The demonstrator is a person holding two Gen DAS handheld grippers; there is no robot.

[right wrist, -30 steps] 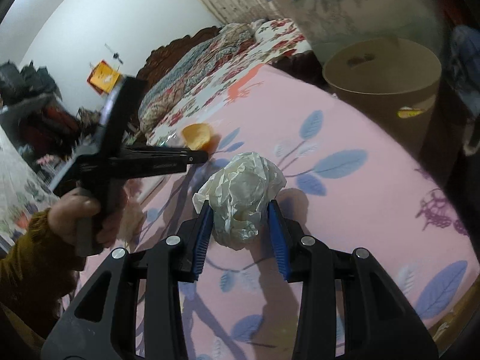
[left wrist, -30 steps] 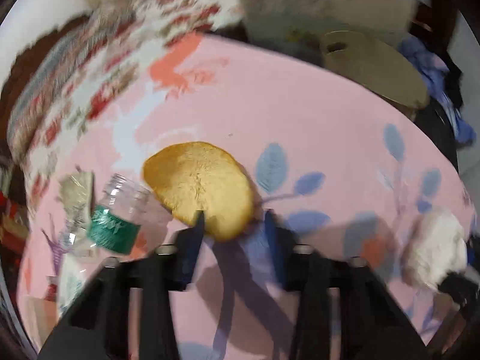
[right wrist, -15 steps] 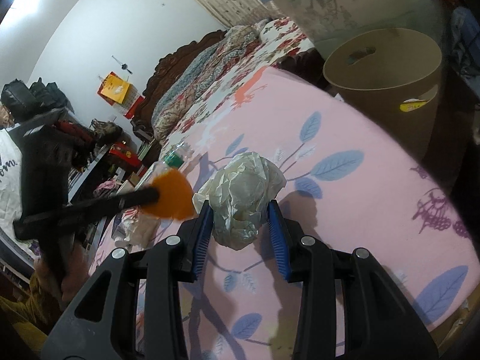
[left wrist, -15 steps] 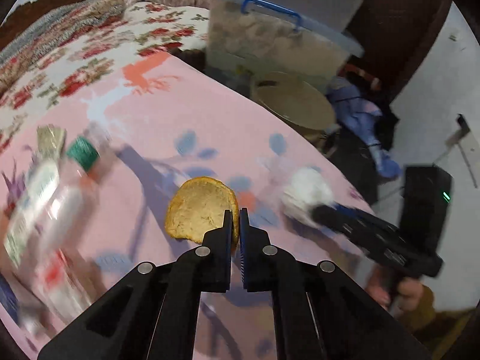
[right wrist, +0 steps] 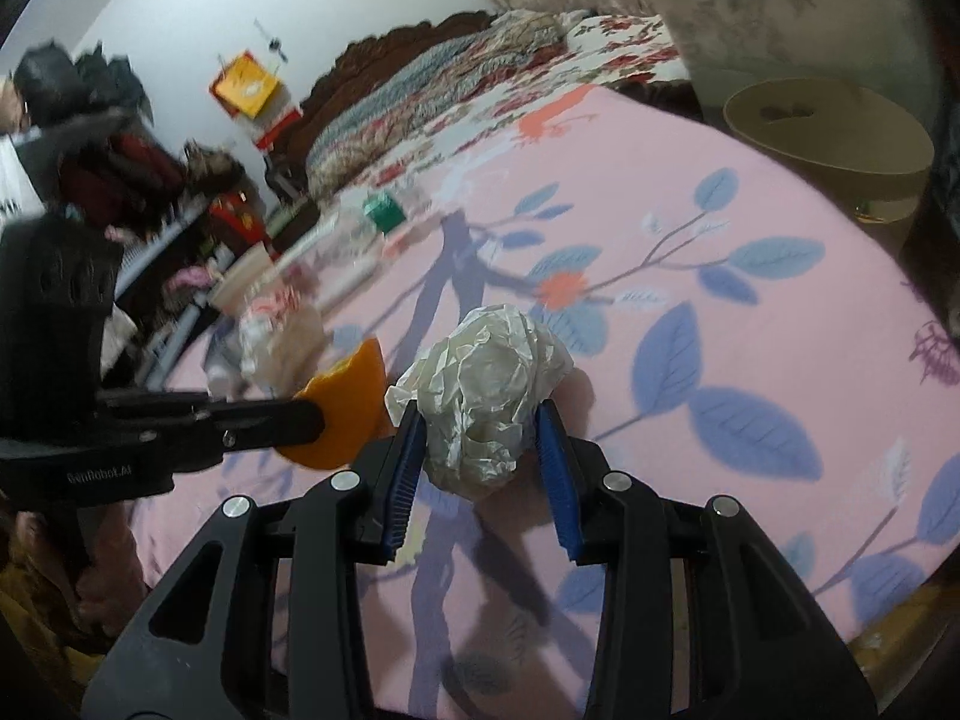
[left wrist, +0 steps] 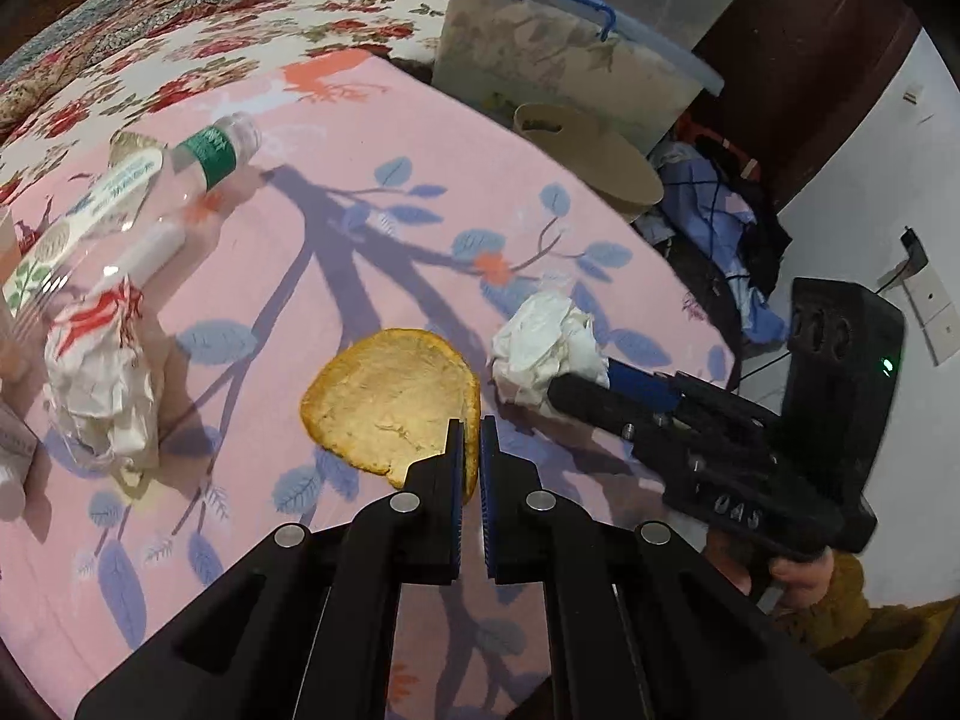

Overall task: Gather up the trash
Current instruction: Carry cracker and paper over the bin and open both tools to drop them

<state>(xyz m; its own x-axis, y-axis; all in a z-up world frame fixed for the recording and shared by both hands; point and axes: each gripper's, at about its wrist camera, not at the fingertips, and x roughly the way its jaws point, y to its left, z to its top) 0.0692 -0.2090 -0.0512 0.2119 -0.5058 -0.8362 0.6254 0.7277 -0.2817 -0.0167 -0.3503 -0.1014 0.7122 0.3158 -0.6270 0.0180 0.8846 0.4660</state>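
The left gripper has just pinched and lifted the orange peel off the pink bedsheet while the right gripper clamps crumpled paper, both ready for the bin.

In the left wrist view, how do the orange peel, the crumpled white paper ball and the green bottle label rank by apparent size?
1. Orange peel, though it is nearest the camera.
2. Crumpled white paper ball.
3. Green bottle label, farthest away, so its true size is unsure.
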